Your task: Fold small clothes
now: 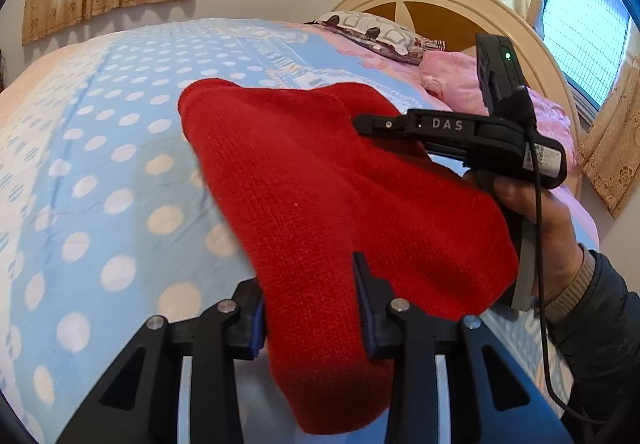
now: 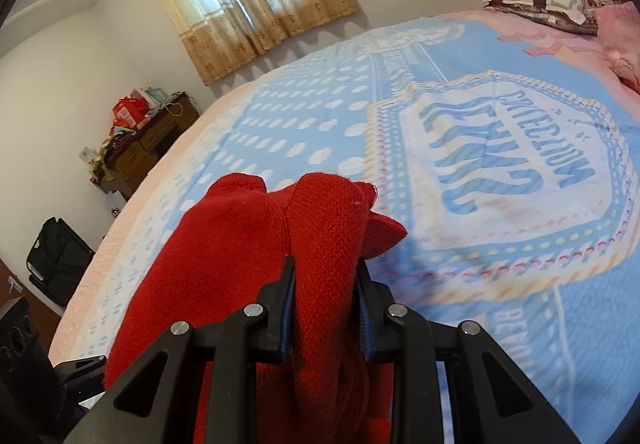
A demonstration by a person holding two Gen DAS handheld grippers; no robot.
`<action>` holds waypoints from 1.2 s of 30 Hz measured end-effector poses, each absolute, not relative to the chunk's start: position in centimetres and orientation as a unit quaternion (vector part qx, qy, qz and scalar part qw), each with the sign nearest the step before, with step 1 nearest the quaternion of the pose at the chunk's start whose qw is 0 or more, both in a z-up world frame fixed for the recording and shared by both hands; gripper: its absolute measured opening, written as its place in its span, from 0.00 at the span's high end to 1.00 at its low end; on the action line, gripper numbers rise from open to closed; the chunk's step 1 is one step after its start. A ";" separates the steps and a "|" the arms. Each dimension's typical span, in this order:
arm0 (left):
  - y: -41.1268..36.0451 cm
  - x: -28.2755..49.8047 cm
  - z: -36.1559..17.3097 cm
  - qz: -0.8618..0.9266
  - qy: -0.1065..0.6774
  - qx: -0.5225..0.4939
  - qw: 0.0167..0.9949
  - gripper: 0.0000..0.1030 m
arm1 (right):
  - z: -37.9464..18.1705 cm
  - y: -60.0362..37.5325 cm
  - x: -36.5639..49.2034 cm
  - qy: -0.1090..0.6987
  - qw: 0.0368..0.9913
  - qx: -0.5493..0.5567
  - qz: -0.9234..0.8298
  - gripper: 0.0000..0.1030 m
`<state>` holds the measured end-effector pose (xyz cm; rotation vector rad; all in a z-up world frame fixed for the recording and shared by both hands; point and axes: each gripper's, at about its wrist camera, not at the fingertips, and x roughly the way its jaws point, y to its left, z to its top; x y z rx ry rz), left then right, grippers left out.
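Red garment held over the bed

The garment (image 1: 320, 212) is clamped by both grippers, left (image 1: 312, 308) and right (image 2: 326, 296) (fingers narrowed on knit), above the bed (image 2: 520, 284).

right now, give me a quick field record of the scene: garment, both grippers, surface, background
garment: red knit garment, bunched, lifted over the bed
left gripper: shut on one part of the garment
right gripper: shut on a bunched fold of it
surface: bedspread, blue with white dots
background: pillow, headboard, curtains
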<state>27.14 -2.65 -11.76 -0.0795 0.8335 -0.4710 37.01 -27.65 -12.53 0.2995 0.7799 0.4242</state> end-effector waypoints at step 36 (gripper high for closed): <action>13.3 16.1 -9.5 -0.092 0.371 -0.080 0.921 0.65 | -9.8 -4.1 29.9 0.380 0.836 0.100 0.383 0.75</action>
